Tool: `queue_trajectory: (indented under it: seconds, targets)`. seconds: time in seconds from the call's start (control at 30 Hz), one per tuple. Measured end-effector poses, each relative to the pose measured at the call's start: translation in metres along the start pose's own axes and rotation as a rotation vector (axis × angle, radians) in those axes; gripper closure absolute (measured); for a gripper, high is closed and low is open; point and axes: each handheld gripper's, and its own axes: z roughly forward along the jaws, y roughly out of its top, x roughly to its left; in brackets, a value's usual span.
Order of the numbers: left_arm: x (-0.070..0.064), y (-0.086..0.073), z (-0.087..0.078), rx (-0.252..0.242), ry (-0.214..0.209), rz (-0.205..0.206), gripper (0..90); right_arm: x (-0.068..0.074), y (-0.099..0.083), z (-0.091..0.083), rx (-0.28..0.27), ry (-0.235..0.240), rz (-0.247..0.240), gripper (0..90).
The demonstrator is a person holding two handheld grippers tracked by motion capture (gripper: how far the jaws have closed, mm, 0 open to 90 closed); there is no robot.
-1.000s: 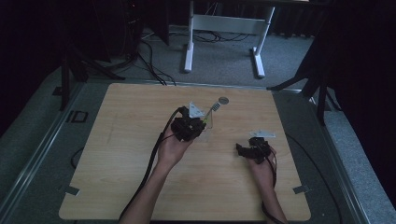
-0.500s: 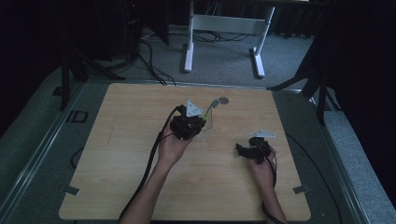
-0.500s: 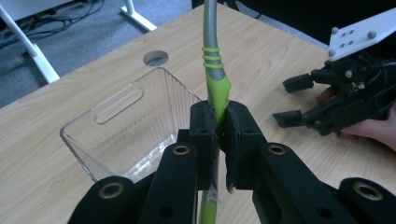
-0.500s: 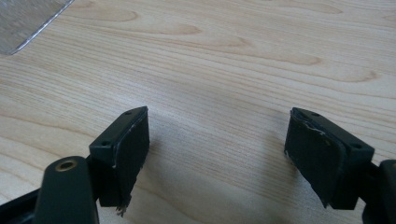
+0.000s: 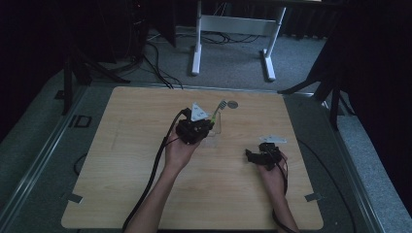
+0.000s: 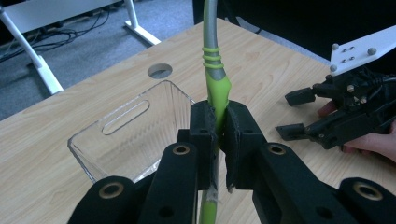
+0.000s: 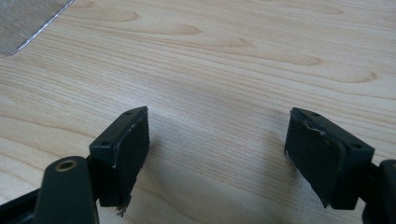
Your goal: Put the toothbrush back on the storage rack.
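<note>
We work on a light wooden table with a round cable hole near its far edge. Just on our side of that hole sits a clear plastic rectangular bin with a slotted handle cut in its wall; it stands upright and looks empty. Our left gripper hovers at the near rim of that bin, and its jaws are clenched on a slender utensil with a green handle and a grey shaft. In the left gripper view the green grip section is pinched between the two pads, the grey shaft rises away beyond them, and the handle's tail hangs below the jaws, so the utensil is carried clear of the table beside the bin's near corner. Our right gripper rests well apart to the right, low over bare wood; in the right gripper view its jaws stand wide and hold nothing. We judge the step in hand to be the transfer of the utensil to the bin. The next move calls for carrying the left gripper over the bin's opening, lowering the utensil inside the walls, then releasing; the long shaft may catch the rim.
</note>
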Motion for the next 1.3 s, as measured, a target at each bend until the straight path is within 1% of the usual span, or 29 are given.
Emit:
queue_trajectory:
  seconds: [0.2, 0.57, 0.97, 1.17, 1.3]
  targets:
    - [0.002, -0.003, 0.001, -0.027, -0.007, -0.002, 82.4, 0.0, 0.0, 0.0, 0.0, 0.0, 0.0, 22.0]
    - [0.006, -0.005, 0.003, -0.075, -0.003, -0.011, 82.4, 0.0, 0.0, 0.0, -0.001, 0.0, -0.002, 21.9]
    - [0.01, -0.007, 0.005, -0.102, 0.019, -0.018, 82.3, 0.0, 0.0, 0.0, 0.0, 0.0, 0.0, 21.9]
    - [0.013, -0.008, 0.009, -0.108, 0.03, -0.033, 82.3, 0.0, 0.0, 0.0, -0.001, -0.001, -0.001, 21.9]
    - [0.016, -0.008, 0.01, -0.124, 0.04, -0.041, 82.3, 0.0, 0.0, 0.0, -0.001, -0.001, -0.002, 21.9]
